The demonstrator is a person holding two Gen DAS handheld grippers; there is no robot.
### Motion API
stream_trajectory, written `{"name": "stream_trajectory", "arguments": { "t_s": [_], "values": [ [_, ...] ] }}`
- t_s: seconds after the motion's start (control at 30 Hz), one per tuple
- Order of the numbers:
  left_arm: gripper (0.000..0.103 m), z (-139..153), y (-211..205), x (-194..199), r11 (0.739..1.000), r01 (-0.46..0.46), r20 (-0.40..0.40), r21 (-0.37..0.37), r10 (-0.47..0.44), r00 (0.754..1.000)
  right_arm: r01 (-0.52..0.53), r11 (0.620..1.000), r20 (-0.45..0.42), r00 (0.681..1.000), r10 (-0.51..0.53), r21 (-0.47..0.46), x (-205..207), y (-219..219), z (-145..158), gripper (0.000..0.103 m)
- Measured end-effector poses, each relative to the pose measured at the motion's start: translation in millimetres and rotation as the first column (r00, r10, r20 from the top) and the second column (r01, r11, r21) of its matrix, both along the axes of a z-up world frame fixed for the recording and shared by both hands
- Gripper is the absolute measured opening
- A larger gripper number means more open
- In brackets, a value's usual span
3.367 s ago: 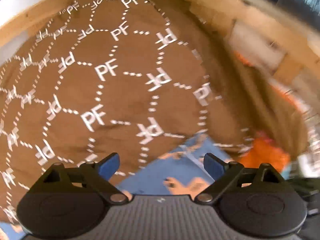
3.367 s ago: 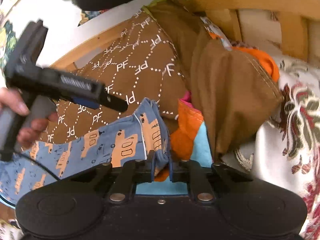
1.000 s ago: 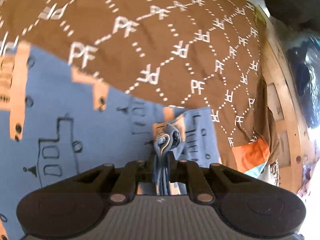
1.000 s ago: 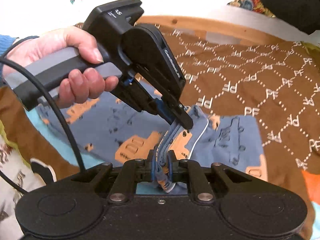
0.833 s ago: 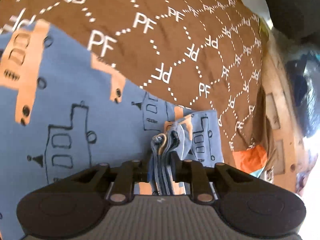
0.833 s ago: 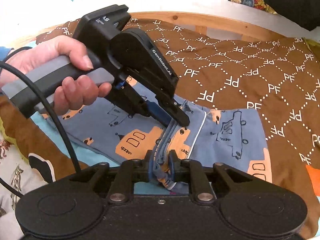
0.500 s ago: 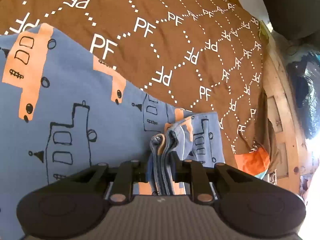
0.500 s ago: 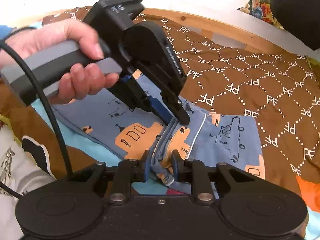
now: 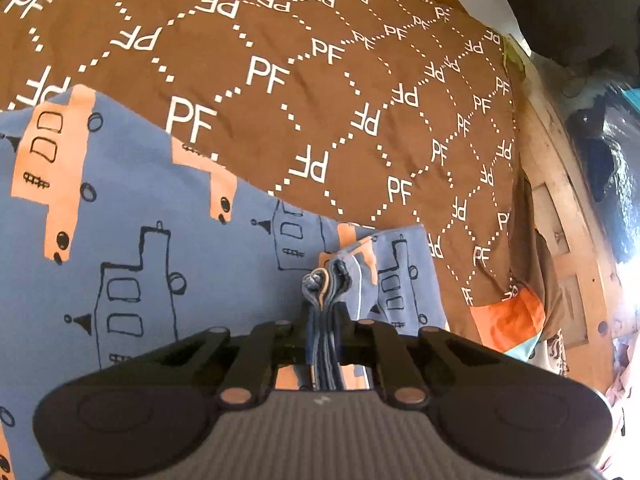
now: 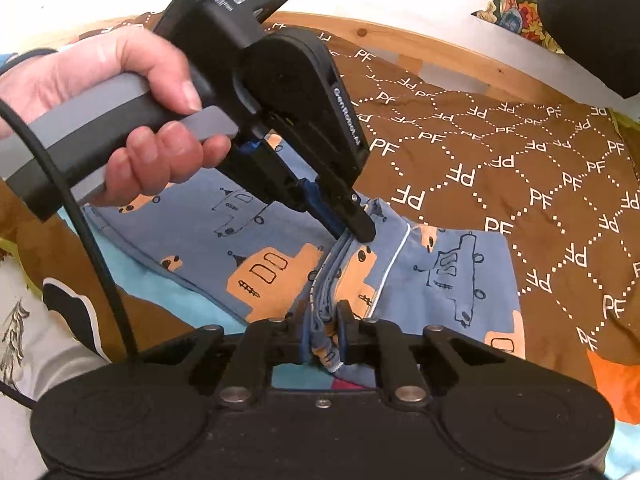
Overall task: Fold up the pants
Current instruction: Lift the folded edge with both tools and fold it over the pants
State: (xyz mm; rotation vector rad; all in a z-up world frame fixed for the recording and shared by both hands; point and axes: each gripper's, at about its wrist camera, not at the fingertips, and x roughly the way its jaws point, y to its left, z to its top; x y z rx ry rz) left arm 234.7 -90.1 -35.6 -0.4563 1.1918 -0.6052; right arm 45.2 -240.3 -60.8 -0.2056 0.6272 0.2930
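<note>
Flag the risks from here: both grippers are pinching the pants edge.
1. The left gripper and right gripper clamp one bunched edge of the blue printed pants close together, so pulling apart could slip a layer free.
2. The pants lie on the brown PF-print blanket; dragging could wrinkle both.

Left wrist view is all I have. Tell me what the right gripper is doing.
Observer: The right gripper is clamped on the bunched edge of the blue pants; its jaws have just been closing.
Operator: Give me my left gripper's place relative to it.
Observer: The left gripper pinches the same bunched edge just beyond the right one; its jaws have just been closing too.
Operator: Report what's behind my camera.
Observer: A hand grips the grey handle, and a black cable trails down from it.
</note>
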Motion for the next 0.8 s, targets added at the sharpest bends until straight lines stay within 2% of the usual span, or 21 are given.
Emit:
{"name": "stream_trajectory", "arguments": {
  "t_s": [0.33,0.57,0.8],
  "values": [
    [0.009,6.2,26.1,-1.1,1.0,-0.004,0.028,-0.004,0.004,1.0,-0.034,0.996,-0.024,0.999,0.036,0.088,7.5,3.9,12.0,0.013],
    [0.009,17.6,62.1,1.0,0.999,-0.046,0.043,-0.003,0.046,0.998,-0.111,0.982,-0.028,0.993,0.116,0.153,20.8,27.8,24.9,0.013],
    [0.009,28.5,109.4,-1.9,0.994,-0.097,0.063,0.046,0.094,0.994,-0.209,0.956,-0.051,0.973,0.224,0.206,37.5,63.7,33.2,0.013]
  ]
}}
